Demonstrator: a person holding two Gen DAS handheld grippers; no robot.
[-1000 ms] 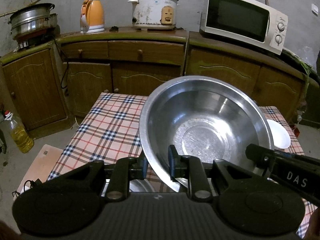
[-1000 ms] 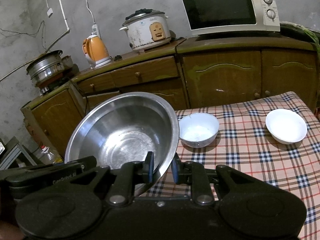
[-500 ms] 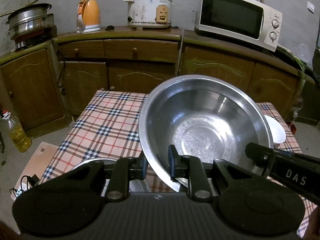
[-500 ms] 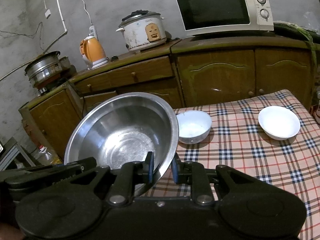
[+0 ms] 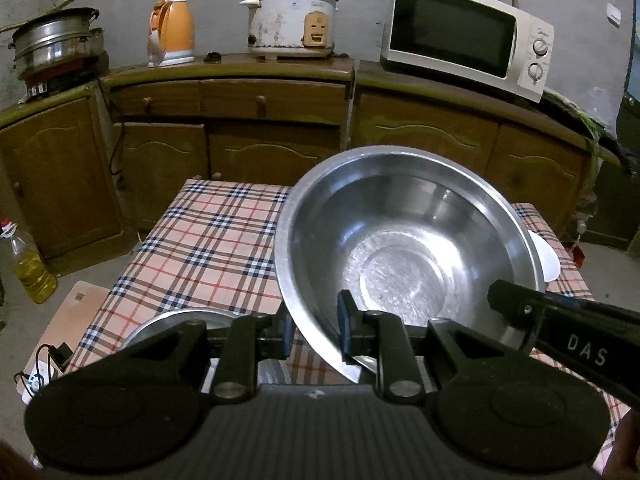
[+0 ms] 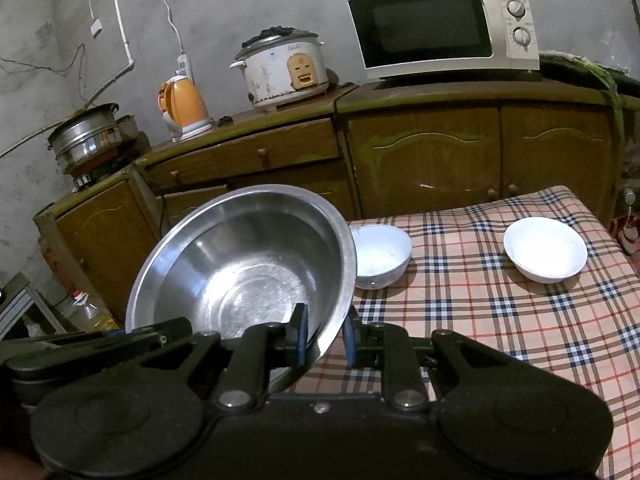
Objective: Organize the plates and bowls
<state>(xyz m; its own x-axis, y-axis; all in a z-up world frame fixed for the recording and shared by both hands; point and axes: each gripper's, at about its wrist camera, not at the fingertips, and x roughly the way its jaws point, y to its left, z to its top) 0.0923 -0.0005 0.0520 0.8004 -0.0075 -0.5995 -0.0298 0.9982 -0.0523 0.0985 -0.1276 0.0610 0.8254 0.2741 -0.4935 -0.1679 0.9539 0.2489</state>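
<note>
A large steel bowl [image 5: 400,248] hangs tilted above the checked table [image 5: 208,248], held from both sides. My left gripper [image 5: 314,332] is shut on its near-left rim, one pad inside and one outside. My right gripper [image 6: 324,336] is shut on the opposite rim of the same steel bowl [image 6: 248,264]. Two white bowls stand on the cloth in the right wrist view, one [image 6: 380,256] just behind the steel bowl and one [image 6: 544,248] far right. A second steel dish [image 5: 176,320] lies on the table under my left gripper, mostly hidden.
Wooden cabinets [image 5: 260,140] run behind the table with an orange kettle [image 5: 172,32], a rice cooker [image 5: 292,20], a microwave [image 5: 464,36] and a steel pot [image 5: 56,44]. An oil bottle [image 5: 28,268] stands on the floor to the left.
Both grippers keep their hold on the steel bowl. The left view has drifted a little, so more of the steel dish under the left gripper shows.
</note>
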